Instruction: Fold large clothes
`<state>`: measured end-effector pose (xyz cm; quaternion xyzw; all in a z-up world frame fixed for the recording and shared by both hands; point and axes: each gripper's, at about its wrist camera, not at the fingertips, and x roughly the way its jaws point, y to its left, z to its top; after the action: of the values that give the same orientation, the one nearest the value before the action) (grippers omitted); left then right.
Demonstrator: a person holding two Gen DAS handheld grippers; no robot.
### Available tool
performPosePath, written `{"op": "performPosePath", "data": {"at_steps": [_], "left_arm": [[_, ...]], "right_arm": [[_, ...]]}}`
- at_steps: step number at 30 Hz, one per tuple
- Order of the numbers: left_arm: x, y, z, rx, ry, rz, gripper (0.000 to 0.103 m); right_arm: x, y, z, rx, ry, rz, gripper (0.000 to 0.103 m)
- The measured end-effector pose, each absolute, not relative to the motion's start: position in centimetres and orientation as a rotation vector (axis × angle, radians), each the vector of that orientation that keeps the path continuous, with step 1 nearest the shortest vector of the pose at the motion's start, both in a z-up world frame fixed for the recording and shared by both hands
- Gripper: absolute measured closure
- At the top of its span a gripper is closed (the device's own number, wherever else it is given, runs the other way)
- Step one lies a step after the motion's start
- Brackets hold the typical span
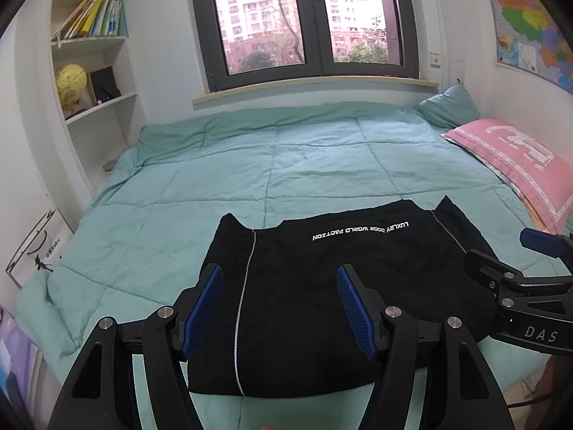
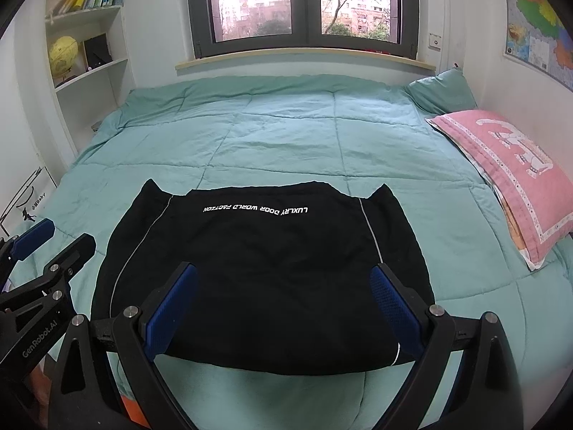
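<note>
Already folded, black garment (image 1: 322, 286) lies lower centre of left wrist view on green quilt (image 1: 250, 165); left gripper (image 1: 279, 308) hovers above, jaws wide, empty. Right wrist view: right gripper (image 2: 283, 308) likewise open over garment (image 2: 258, 268), lower centre. Likely final fold pending; next move needs both grippers pinching near hem.

The folded garment (image 2: 261, 272) lies on the quilt (image 2: 286, 136) at the bed's near edge, with the pillow (image 2: 508, 175) to its right, the shelves (image 2: 89, 68) to its left and the window (image 2: 304, 3) behind the bed
</note>
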<state>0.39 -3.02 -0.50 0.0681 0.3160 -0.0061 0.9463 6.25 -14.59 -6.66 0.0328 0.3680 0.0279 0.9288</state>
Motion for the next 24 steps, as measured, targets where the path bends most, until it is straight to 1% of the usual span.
{"op": "performPosePath", "data": {"at_steps": [14,24], "left_arm": [[0.5,-3.5,-0.5,0.161,0.633,-0.002,0.035],[0.9,-2.5,-0.4,0.114,0.637,-0.039,0.036]], "right_arm": [[6.6,-14.7,-7.0,0.064,0.762,0.065,0.005],[7.1,-14.7,-7.3,0.066,0.776,0.073,0.005]]}}
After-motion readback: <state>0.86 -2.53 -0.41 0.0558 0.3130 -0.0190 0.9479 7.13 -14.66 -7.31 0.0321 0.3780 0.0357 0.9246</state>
